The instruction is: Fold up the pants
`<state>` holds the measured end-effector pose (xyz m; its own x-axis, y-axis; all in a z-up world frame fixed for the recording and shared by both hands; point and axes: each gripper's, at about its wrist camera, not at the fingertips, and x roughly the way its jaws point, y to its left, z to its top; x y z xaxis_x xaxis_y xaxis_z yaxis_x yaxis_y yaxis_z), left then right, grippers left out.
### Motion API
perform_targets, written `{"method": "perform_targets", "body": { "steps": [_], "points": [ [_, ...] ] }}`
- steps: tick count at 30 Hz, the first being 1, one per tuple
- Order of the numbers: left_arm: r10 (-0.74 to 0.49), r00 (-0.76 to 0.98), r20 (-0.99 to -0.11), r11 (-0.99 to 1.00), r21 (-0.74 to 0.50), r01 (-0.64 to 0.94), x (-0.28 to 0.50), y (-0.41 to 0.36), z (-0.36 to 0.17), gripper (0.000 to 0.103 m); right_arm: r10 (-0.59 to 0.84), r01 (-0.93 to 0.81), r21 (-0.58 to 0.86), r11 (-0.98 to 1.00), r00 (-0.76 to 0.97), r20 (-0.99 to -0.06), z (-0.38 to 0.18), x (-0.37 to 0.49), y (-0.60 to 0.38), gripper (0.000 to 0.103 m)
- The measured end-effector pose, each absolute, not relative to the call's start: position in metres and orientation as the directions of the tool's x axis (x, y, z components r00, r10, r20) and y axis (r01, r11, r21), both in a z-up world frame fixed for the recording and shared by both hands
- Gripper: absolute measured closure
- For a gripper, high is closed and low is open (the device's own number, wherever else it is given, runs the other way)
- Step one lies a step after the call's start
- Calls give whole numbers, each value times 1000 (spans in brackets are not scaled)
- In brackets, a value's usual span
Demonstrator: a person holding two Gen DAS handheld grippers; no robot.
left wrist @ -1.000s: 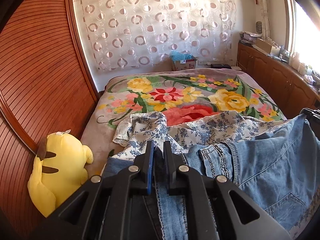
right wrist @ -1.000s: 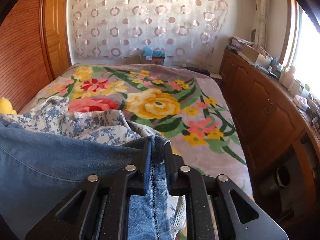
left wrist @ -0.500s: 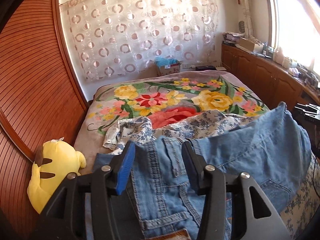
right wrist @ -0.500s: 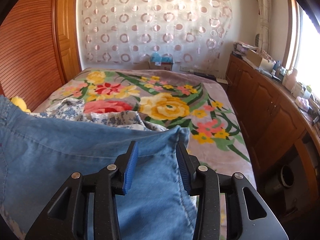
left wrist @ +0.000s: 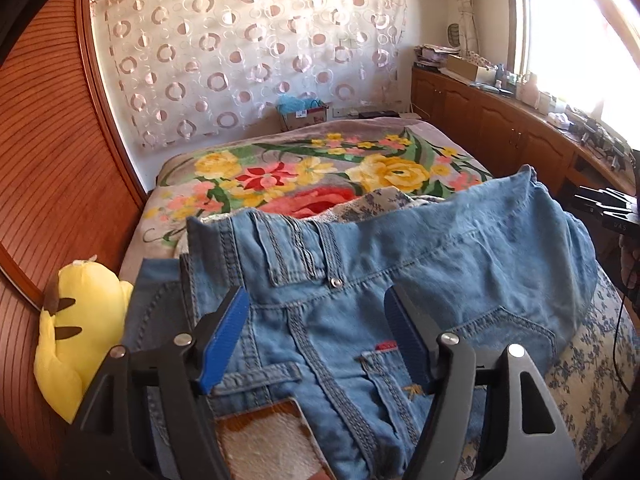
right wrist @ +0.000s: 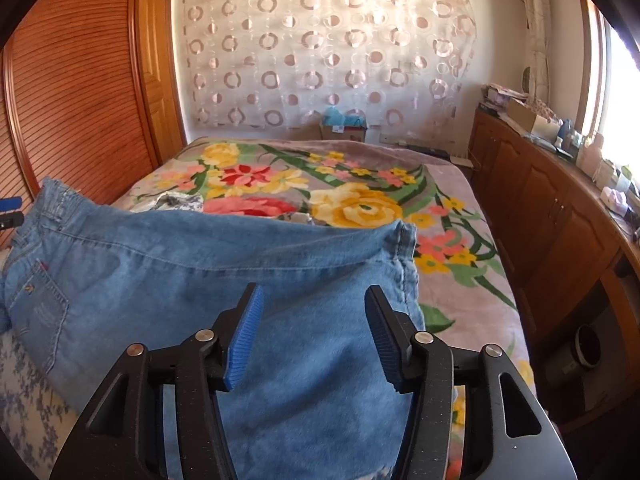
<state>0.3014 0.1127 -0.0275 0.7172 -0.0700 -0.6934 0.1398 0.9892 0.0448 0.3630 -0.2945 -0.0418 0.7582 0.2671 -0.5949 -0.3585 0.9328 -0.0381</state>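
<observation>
The blue denim pants [left wrist: 400, 264] lie on the bed with the waistband toward the far side; a back pocket and a brown leather patch show near the camera. My left gripper [left wrist: 320, 312] is open above the waistband's left part, holding nothing. In the right wrist view the pants [right wrist: 200, 280] spread across the near bed. My right gripper [right wrist: 312, 320] is open over the right end of the denim, holding nothing. The right gripper also shows at the right edge of the left wrist view [left wrist: 600, 208].
A floral blanket [right wrist: 360, 208] covers the bed. A blue-and-white floral garment [left wrist: 592, 364] lies under the pants. A yellow plush toy [left wrist: 76, 332] sits by the wooden wardrobe [left wrist: 52, 160]. Wooden cabinets [right wrist: 560, 220] run along the right. A cardboard box [right wrist: 344, 132] stands by the curtain.
Both grippers were shut on the raised pants a second ago. They have opened, let the denim drop onto the bed, and pulled back and up.
</observation>
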Motion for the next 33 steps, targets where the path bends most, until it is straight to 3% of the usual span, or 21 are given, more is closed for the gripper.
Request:
{"method": "perform_targets", "body": {
  "steps": [33],
  "points": [
    [-92, 718, -690, 988, 27, 153, 178, 124, -50, 32, 379, -445, 50, 894, 691, -616, -68, 216, -243, 42]
  ]
}}
